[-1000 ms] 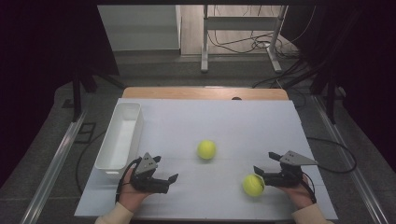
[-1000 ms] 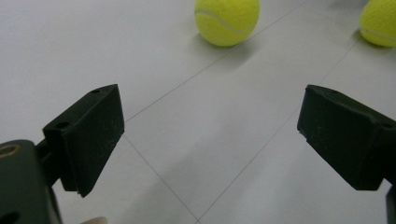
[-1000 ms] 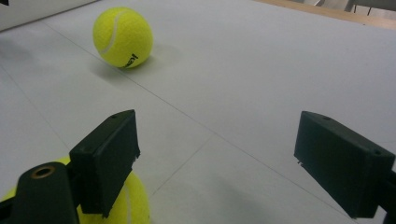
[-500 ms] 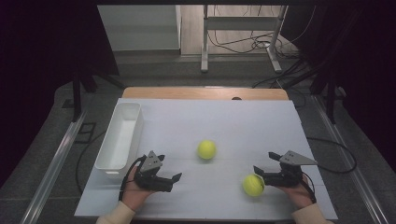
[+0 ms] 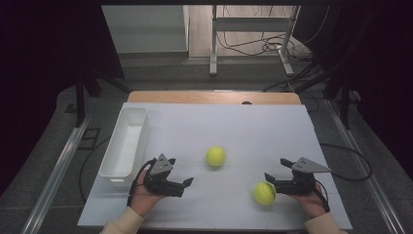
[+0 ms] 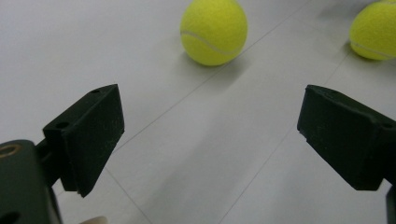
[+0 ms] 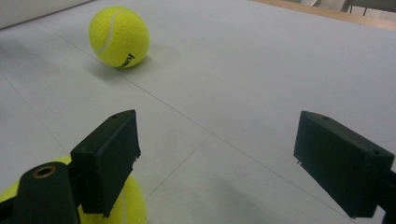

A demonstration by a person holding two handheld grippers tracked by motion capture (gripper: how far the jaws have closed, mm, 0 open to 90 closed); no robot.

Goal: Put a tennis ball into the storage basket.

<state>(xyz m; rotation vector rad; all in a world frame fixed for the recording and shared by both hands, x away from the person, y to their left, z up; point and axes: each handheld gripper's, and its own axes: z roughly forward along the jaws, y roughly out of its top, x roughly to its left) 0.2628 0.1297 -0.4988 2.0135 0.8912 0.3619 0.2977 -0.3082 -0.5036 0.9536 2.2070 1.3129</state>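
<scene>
Right gripper view shows the right gripper (image 7: 217, 163) wide open, its near ball (image 7: 126, 205) outside the left jaw.

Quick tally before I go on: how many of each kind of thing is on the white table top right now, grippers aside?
Tennis balls, yellow-green: 2, the middle ball and the near ball beside the right gripper.
Bins, white: 1, the bin at the left edge, near the left gripper.
Total: 3 things.
</scene>
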